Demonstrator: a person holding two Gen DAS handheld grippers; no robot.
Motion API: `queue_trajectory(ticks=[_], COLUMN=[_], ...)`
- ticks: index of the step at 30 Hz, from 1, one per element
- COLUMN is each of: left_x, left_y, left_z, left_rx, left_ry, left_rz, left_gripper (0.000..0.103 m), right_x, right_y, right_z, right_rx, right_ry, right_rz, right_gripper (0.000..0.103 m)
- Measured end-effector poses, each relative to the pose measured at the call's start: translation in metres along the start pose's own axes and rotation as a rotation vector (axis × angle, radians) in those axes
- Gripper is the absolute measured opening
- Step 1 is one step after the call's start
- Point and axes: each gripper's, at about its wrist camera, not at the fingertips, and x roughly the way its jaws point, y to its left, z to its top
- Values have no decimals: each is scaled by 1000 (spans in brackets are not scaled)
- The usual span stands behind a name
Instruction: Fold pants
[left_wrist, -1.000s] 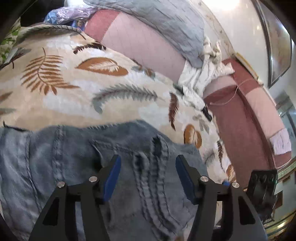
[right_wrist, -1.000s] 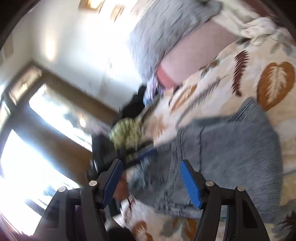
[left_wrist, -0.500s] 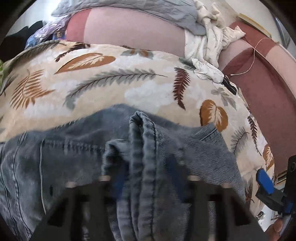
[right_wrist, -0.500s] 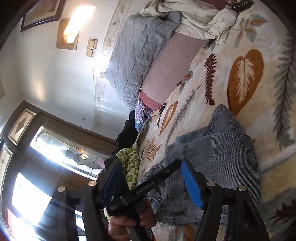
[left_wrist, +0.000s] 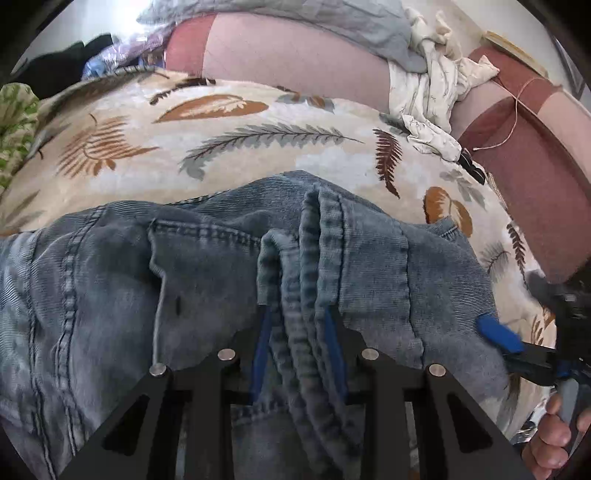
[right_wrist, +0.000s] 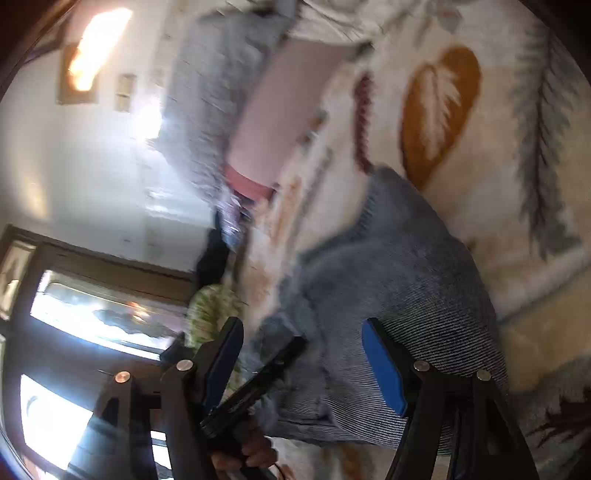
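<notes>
Right now the faded, ribbed denim pants (left_wrist: 207, 280) lie bunched on the bed (left_wrist: 229, 155), on its soft leaf-print cover, with bare cover beyond toward the pink pillows (left_wrist: 288, 51). The left claw (left_wrist: 297, 314) has just been closing and pinches a thick stitched fold. The right claw (right_wrist: 303, 328) gapes wide above the pants' rounded edge.

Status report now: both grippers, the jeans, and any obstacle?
Left gripper just closed, pinching bunched seam of jeans. Right gripper open, holding nothing, near jeans edge. Jeans lie on leaf-print bedspread. Nothing in the way.
</notes>
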Motion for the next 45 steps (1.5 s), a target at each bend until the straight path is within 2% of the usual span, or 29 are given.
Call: queue_trajectory(ticks=[1, 3, 6, 9, 12, 14, 15, 16, 17, 18, 19, 21, 23, 26, 30, 33, 37, 42, 45], left_x=[-1, -5, -16, -35, -64, -82, -91, -101, -110, -119, -125, -134, -136, -137, -131, -131, -137, -139, -133], left_y=[-3, -3, 0, -8, -15, -14, -10, -4, 2, 9, 14, 23, 22, 18, 21, 29, 52, 86, 94], left_z=[-1, 1, -1, -8, -23, -34, -40, -46, -51, -57, -62, -70, -72, -73, -74, -77, -82, -89, -93], left_rx=[11, 4, -23, -5, 34, 53, 53, 44, 30, 11, -10, -46, -35, -1, 6, -35, -121, -261, -281], left_ry=[4, 5, -10, -51, -130, -170, -195, -224, -253, -285, -304, -309, -313, -319, -300, -291, -285, -249, -223], left_rz=[14, 13, -22, -60, -98, -65, -41, -2, 50, 105, 143, 172, 179, 174, 178, 185, 262, 326, 370], left_gripper=[31, 31, 31, 31, 31, 33, 37, 47, 55, 67, 69, 69, 69, 69, 69, 69, 69, 69, 69], right_x=[5, 8, -1, -16, -29, -29, -27, -27, -24, -22, -20, -12, 3, 26, 44, 57, 64, 66, 65], right_y=[-5, -11, -14, -10, -2, 11, 16, 22, 30, 37, 46, 60, 67, 66, 59, 59, 64, 65, 66], right_z=[0, 1, 5, 9, 10, 8, 6, 4, 1, -2, -6, -12, -20, -32, -44, -55, -70, -85, -91], right_rx=[16, 45, 67, 50, 14, -19, -42, -64, -99, -131, -178, -253, -288, -324, -367, -445, -571, -669, -692], right_ry=[20, 32, 12, -37, -84, -91, -90, -87, -82, -82, -89, -67, -18, 59, 136, 178, 210, 246, 246], right_rz=[-22, -15, 45, 96, 126, 135, 131, 122, 99, 76, 41, -17, -67, -190, -289, -362, -446, -516, -531], right_gripper=[71, 71, 71, 71, 71, 71, 71, 71, 71, 71, 71, 71, 71, 71, 72, 72, 72, 72, 72])
